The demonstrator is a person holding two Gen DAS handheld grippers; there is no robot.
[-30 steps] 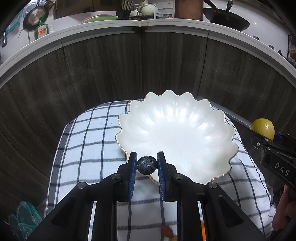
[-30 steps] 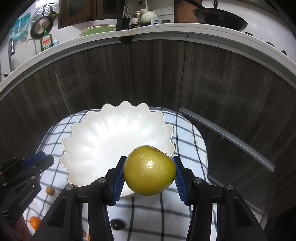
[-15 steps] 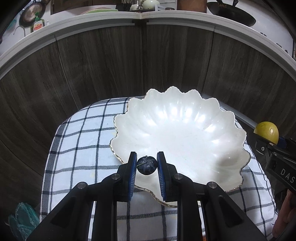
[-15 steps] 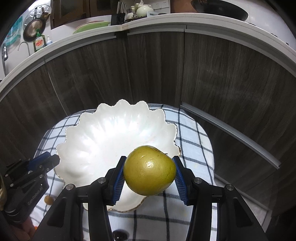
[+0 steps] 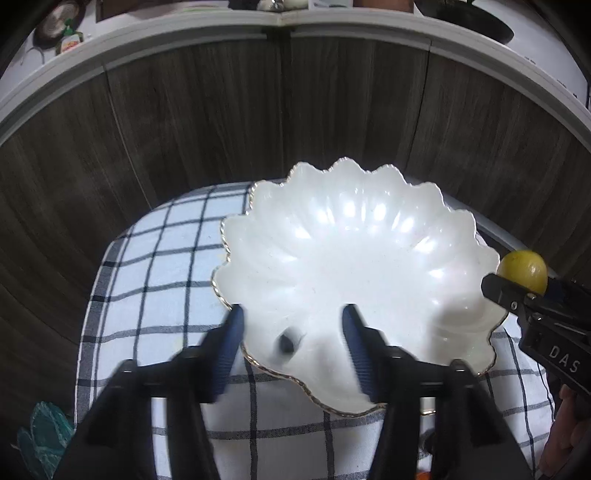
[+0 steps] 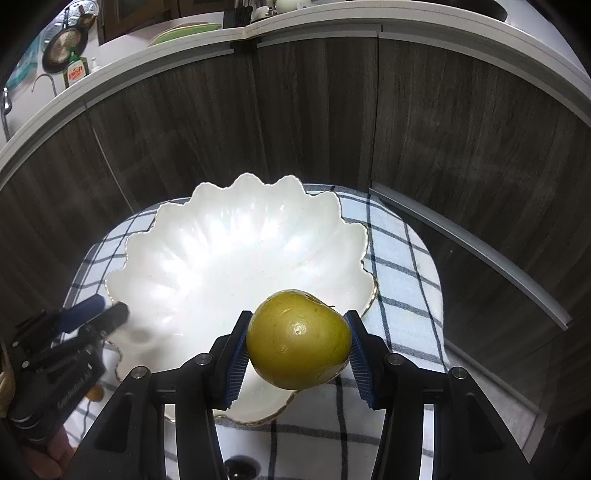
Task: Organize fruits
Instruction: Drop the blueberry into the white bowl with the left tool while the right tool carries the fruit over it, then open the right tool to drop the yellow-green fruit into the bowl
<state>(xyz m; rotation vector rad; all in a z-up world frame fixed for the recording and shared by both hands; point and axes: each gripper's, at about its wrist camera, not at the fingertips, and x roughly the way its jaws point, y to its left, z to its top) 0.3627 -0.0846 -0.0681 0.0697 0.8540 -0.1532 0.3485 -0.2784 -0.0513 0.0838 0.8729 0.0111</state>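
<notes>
A white scalloped bowl (image 5: 354, 258) with a gold rim sits on a blue-checked cloth (image 5: 159, 273). My left gripper (image 5: 291, 321) is open over the bowl's near left edge. A small dark fruit (image 5: 285, 342), blurred, lies inside the bowl between the fingers. My right gripper (image 6: 297, 338) is shut on a yellow-green pear-like fruit (image 6: 299, 339) over the bowl's (image 6: 229, 266) near right rim. The pear also shows at the right of the left wrist view (image 5: 521, 271). The left gripper also shows at the left of the right wrist view (image 6: 92, 314).
Dark wood cabinet fronts (image 5: 295, 110) curve behind the cloth under a white counter edge (image 6: 258, 22). A small dark fruit (image 6: 242, 467) and an orange-brown one (image 6: 94, 393) lie on the cloth in front of the bowl. A teal object (image 5: 44, 432) lies low left.
My left gripper has opened and let go of the small dark fruit, which has dropped into the bowl. Both grippers have moved forward over the bowl. The right still holds the pear.
</notes>
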